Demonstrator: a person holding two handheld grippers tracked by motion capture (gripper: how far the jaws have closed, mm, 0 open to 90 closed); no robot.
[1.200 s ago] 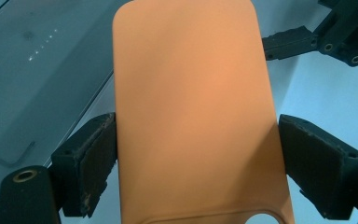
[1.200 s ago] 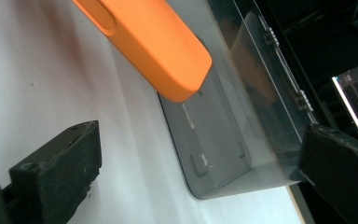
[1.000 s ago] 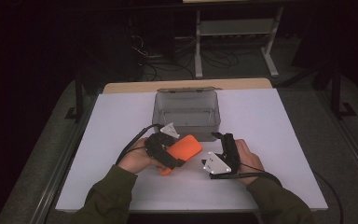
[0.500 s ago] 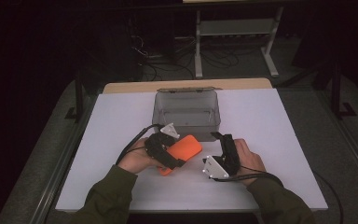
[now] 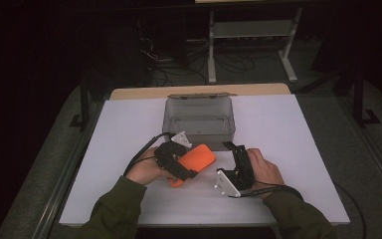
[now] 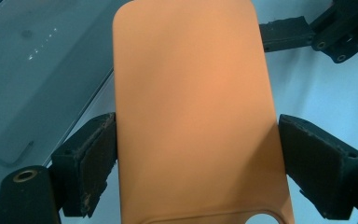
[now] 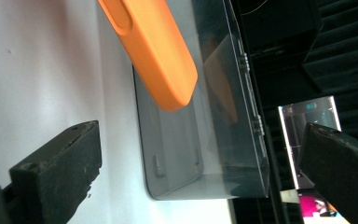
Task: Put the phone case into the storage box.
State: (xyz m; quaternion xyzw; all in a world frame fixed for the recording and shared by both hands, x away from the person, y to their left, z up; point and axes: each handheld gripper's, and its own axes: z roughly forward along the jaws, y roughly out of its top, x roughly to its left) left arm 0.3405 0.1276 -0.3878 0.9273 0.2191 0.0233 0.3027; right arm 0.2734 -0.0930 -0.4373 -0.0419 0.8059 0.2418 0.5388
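An orange phone case (image 5: 195, 159) is held above the white table, in front of a clear grey plastic box (image 5: 199, 117). My left gripper (image 5: 186, 167) is shut on the orange phone case (image 6: 191, 107), its black pads (image 6: 91, 161) pressing both long edges. My right gripper (image 5: 231, 152) stands open to the right of the case, turned on its side, nothing between its jaws. From the right gripper view the orange phone case (image 7: 151, 46) hangs above the table, with the clear box (image 7: 200, 121) behind it.
The clear box's lid (image 5: 199, 95) stands open at the back. A white sheet (image 5: 298, 149) covers the table. Beyond the far edge stand a metal shelf frame (image 5: 251, 35) and cables on a dark floor.
The right gripper has shifted slightly and tilted further on its side. The left gripper and the orange case have stayed almost still.
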